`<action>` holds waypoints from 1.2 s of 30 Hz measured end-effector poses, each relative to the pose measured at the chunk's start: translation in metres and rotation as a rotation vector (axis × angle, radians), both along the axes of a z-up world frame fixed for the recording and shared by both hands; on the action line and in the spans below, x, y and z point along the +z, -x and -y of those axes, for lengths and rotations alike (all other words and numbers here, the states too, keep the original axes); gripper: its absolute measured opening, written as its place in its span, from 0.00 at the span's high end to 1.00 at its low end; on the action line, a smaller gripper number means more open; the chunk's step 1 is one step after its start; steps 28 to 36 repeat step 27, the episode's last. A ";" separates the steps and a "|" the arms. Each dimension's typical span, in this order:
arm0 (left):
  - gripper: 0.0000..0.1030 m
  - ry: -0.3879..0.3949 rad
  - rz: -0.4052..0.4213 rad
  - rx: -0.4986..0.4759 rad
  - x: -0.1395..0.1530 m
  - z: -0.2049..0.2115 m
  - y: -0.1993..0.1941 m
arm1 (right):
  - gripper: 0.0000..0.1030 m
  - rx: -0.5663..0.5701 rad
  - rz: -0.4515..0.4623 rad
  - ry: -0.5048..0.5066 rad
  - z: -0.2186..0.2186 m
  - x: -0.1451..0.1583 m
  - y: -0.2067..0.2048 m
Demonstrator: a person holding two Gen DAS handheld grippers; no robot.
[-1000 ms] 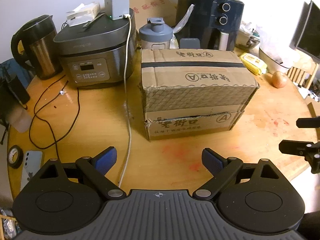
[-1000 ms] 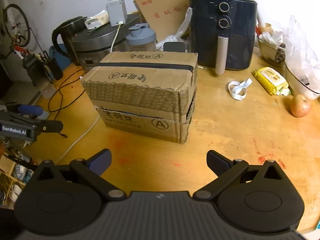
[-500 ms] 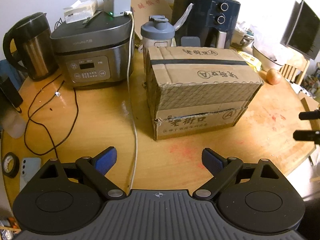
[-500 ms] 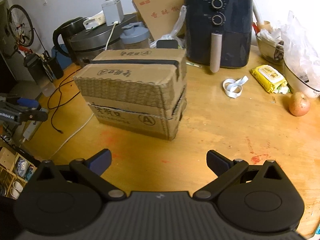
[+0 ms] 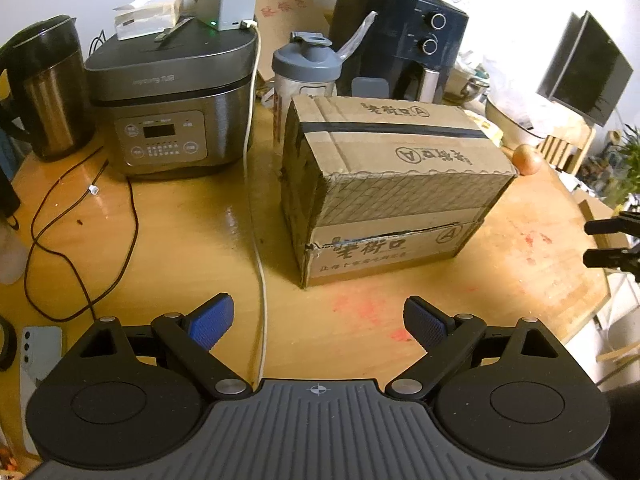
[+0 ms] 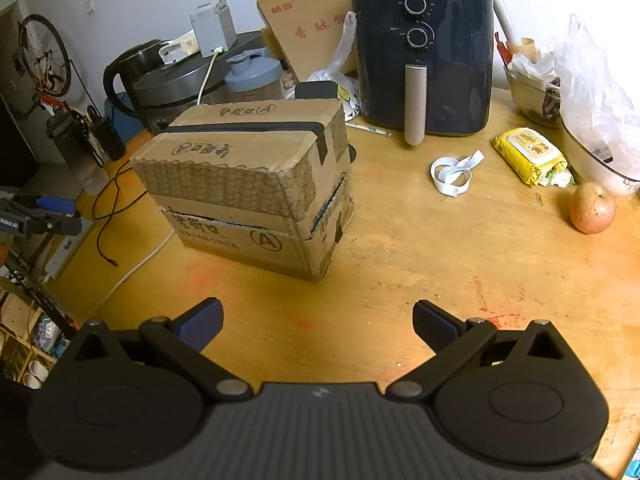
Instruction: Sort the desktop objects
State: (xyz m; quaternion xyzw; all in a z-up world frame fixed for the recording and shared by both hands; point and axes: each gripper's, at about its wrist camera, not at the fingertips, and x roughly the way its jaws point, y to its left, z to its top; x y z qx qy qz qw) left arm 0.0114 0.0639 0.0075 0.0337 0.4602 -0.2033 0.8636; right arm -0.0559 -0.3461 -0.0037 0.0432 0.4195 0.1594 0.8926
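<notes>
A: Box (image 5: 396, 184) is what counts here. Start from the hand-held grippers, though: how do they stand?

B: Left hand-held gripper (image 5: 318, 322) has its jaws spread wide and empty, low over the near edge of the bench (image 5: 180, 240). Right hand-held gripper (image 6: 318, 324) is likewise spread, holding nothing. The box sits mid-bench, beyond both, between the cooker (image 5: 172, 108) on the left and the fryer (image 6: 424, 56) far right.

A: How will it handle?

B: I judge it stiff cardboard, taped on top, but split along its lower seam, so it could sag or tear there. Too broad for one jaw span; better pressed from both ends, one gripper each. Its weight I cannot tell.

A: And against a second ago?

B: Both views have shifted: the left camera now sees the box's left end, the right its right end. The box looks unmoved on the bench.
</notes>
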 end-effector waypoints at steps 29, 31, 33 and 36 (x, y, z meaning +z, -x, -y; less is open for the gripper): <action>0.09 -0.006 -0.012 -0.047 0.001 -0.004 -0.010 | 0.00 0.030 0.002 -0.011 0.013 -0.002 -0.008; 0.09 -0.006 -0.012 -0.047 0.001 -0.004 -0.010 | 0.00 0.030 0.002 -0.011 0.013 -0.002 -0.008; 0.09 -0.006 -0.012 -0.047 0.001 -0.004 -0.010 | 0.00 0.030 0.002 -0.011 0.013 -0.002 -0.008; 0.09 -0.006 -0.012 -0.047 0.001 -0.004 -0.010 | 0.00 0.030 0.002 -0.011 0.013 -0.002 -0.008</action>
